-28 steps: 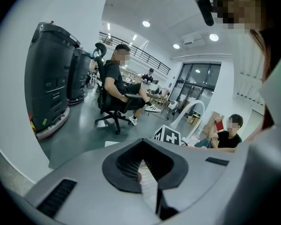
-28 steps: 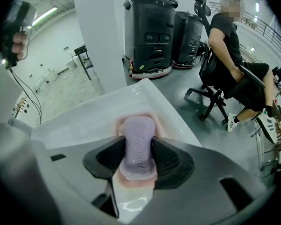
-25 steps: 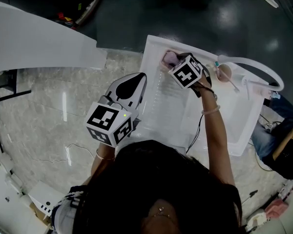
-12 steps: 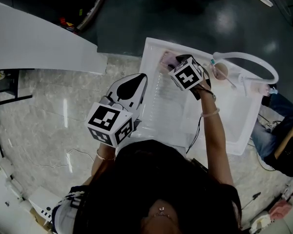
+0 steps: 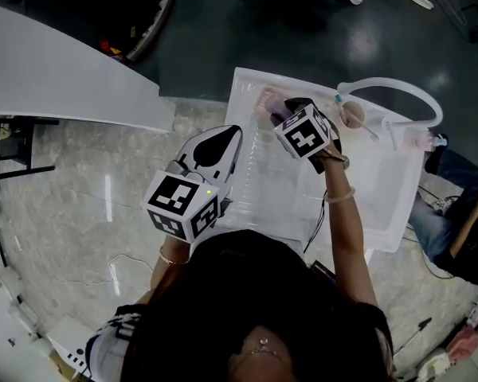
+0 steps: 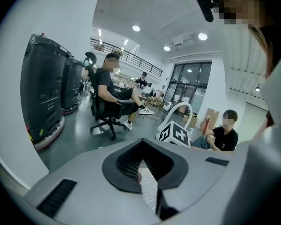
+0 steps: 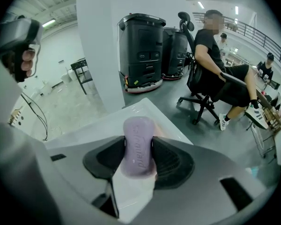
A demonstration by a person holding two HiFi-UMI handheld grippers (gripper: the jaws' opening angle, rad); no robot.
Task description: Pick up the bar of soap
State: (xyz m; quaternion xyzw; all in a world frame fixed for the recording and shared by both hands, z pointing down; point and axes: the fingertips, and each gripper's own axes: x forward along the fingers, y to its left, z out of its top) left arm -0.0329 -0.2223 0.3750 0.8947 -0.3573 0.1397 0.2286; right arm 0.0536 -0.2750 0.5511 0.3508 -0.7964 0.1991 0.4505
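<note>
A grey marbled surface [image 5: 72,205] carries a white sink [image 5: 374,205], which lies below both pairs of fingers. The left gripper [image 6: 143,162] has its fingers [image 6: 124,165] closed tip to tip with nothing between them, and the sink's ribbed part shows beneath. The right gripper [image 7: 138,154] has its fingers [image 7: 171,161] narrowly apart, clamped on the lilac bar of soap [image 7: 137,139]. The bar stands on edge between them and juts past their tips.

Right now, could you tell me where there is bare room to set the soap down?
The marble counter left of the sink is mostly bare, bordered by the left tongs. The ribbed drainboard between the left tongs and the basin is free too. The sink's far end is crowded: the right tongs, shut on the soap, and the faucet.
</note>
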